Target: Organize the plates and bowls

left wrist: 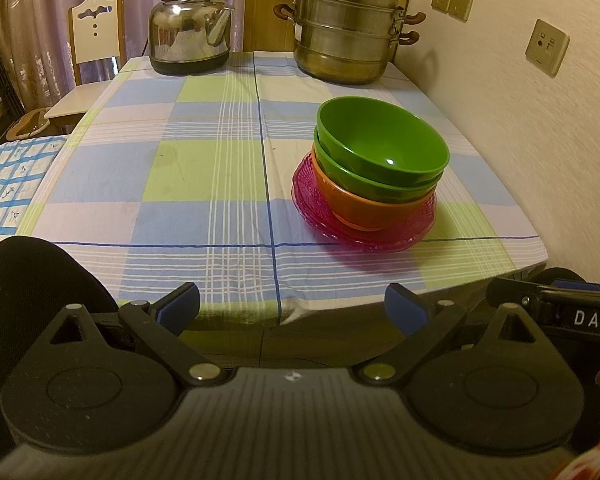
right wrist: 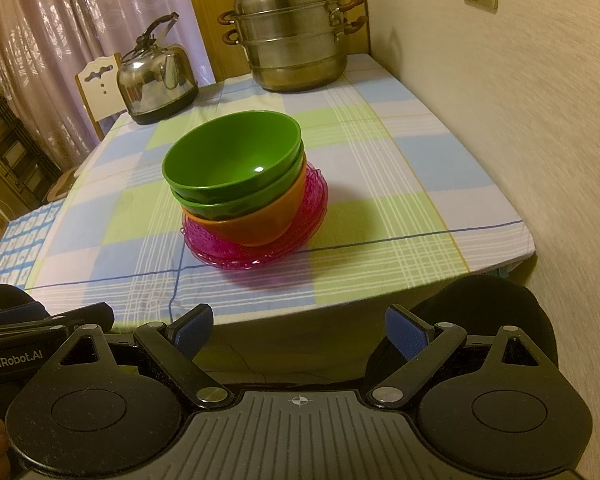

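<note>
Two green bowls (left wrist: pixel 380 148) (right wrist: pixel 232 160) are nested inside an orange bowl (left wrist: pixel 372 208) (right wrist: pixel 256 224). That stack rests on pink see-through plates (left wrist: pixel 312 196) (right wrist: pixel 300 216) on the checked tablecloth (left wrist: pixel 180 180) (right wrist: pixel 380 184). My left gripper (left wrist: pixel 292 308) hangs open in front of the table's near edge, well short of the stack, with nothing between its blue pads. My right gripper (right wrist: pixel 300 328) is likewise open and empty, below the near edge. The right gripper's body (left wrist: pixel 560 312) shows at the right of the left wrist view; the left gripper's body (right wrist: pixel 40 332) shows at the left of the right wrist view.
A steel kettle (left wrist: pixel 188 28) (right wrist: pixel 156 80) and a tiered steel steamer pot (left wrist: pixel 348 28) (right wrist: pixel 292 40) stand at the table's far end. A wall (left wrist: pixel 520 100) (right wrist: pixel 500 100) runs along the right side. A white chair (left wrist: pixel 96 36) stands beyond the table's left edge.
</note>
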`<state>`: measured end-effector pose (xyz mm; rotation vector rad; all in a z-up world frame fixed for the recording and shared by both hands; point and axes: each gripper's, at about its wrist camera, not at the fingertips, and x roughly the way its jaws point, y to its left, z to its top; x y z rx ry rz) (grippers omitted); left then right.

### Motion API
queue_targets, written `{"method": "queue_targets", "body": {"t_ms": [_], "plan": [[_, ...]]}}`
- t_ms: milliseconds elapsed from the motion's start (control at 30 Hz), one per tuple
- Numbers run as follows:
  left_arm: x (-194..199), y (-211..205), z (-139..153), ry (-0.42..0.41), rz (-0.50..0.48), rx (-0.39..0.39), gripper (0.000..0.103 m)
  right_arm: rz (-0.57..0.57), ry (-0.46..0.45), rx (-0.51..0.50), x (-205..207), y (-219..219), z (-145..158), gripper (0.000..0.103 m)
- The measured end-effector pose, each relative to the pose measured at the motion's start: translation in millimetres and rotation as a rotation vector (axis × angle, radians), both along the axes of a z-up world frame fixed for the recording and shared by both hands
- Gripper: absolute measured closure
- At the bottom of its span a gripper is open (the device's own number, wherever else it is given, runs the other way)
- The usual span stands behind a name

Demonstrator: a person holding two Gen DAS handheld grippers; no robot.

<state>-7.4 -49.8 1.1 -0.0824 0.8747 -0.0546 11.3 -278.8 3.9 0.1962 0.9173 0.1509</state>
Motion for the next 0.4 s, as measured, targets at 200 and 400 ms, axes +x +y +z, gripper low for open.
{"method": "queue_targets", "body": {"t_ms": [200, 400], "plan": [[-1.1, 0.0, 0.3, -0.012, 0.002, 0.008, 0.005, 0.000, 0.000, 0.000, 0.2, 0.1, 0.1, 0.011], [-1.8, 2.0, 0.1, -0.020, -0.010, 0.001, 0.005, 0.000, -0.001, -0.001, -0.3, 0.3, 0.1, 0.011]]}}
